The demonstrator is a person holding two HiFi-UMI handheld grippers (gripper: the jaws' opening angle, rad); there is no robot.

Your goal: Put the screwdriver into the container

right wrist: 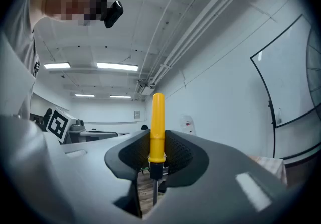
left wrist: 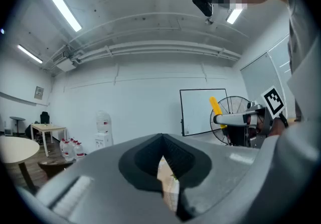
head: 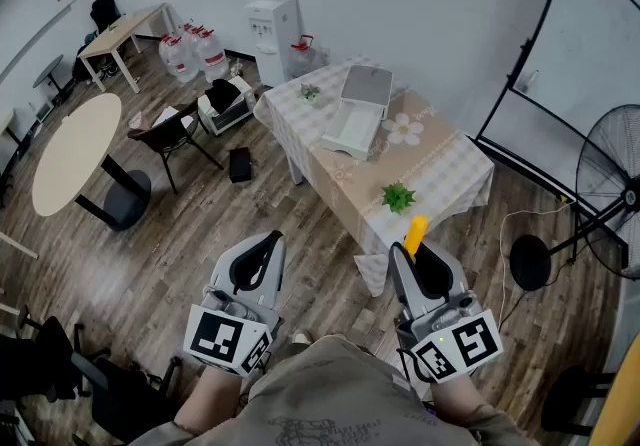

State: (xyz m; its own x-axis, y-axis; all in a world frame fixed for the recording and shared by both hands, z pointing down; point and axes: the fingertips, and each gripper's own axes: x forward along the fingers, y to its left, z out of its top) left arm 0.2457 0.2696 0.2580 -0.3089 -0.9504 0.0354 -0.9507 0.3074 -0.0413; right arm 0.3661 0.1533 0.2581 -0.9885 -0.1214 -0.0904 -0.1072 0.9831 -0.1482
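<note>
My right gripper (head: pixel 412 252) is shut on a screwdriver with a yellow handle (head: pixel 414 233), whose tip sticks out past the jaws. In the right gripper view the yellow handle (right wrist: pixel 157 126) stands upright between the closed jaws, the dark shaft below it. My left gripper (head: pixel 262 252) is shut with nothing in it; its own view shows the jaws closed (left wrist: pixel 163 163). The container, a white open box (head: pixel 352 128), lies on the table (head: pixel 440 169) well ahead of both grippers. The right gripper and the yellow handle (left wrist: pixel 215 107) also show in the left gripper view.
The table carries a checked cloth, a small green plant (head: pixel 398 198) near its front and another plant (head: pixel 311 92) at the back. A water dispenser (head: pixel 272 14), a round table (head: pixel 73 148), chairs, a standing fan (head: pixel 612 189) and a whiteboard (head: pixel 590 64) surround it.
</note>
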